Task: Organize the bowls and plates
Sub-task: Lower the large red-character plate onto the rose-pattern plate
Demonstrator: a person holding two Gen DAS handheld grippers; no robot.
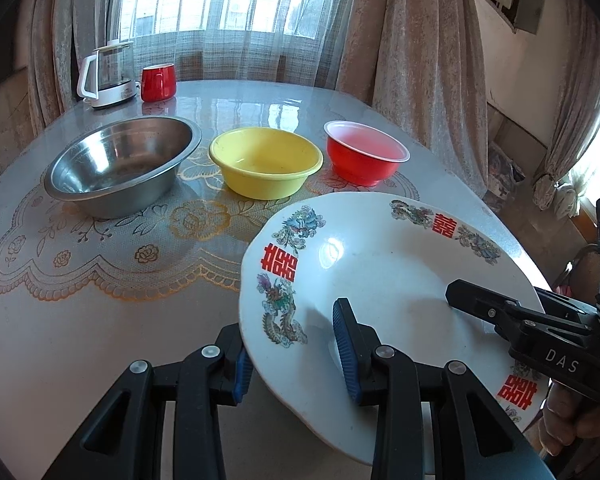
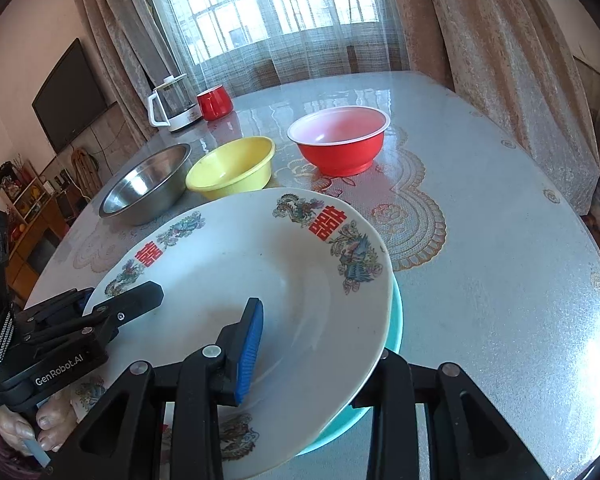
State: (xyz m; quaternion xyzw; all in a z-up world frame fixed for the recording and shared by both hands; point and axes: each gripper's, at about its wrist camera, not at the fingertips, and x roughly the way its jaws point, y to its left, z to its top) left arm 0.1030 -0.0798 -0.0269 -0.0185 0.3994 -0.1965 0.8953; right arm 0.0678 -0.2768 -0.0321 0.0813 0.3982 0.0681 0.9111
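Your left tongs (image 1: 296,354) and right tongs (image 2: 316,360) each clamp the white plate (image 1: 380,264) rim. Only the right view shows a teal dish (image 2: 396,320) beneath, at 3 o'clock.

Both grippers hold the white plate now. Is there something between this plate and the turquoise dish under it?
Nothing visible is in the way. The white plate, gripped at its rim by the left gripper and right gripper, hangs tilted directly over the turquoise dish. The bowls stand further back on the table.
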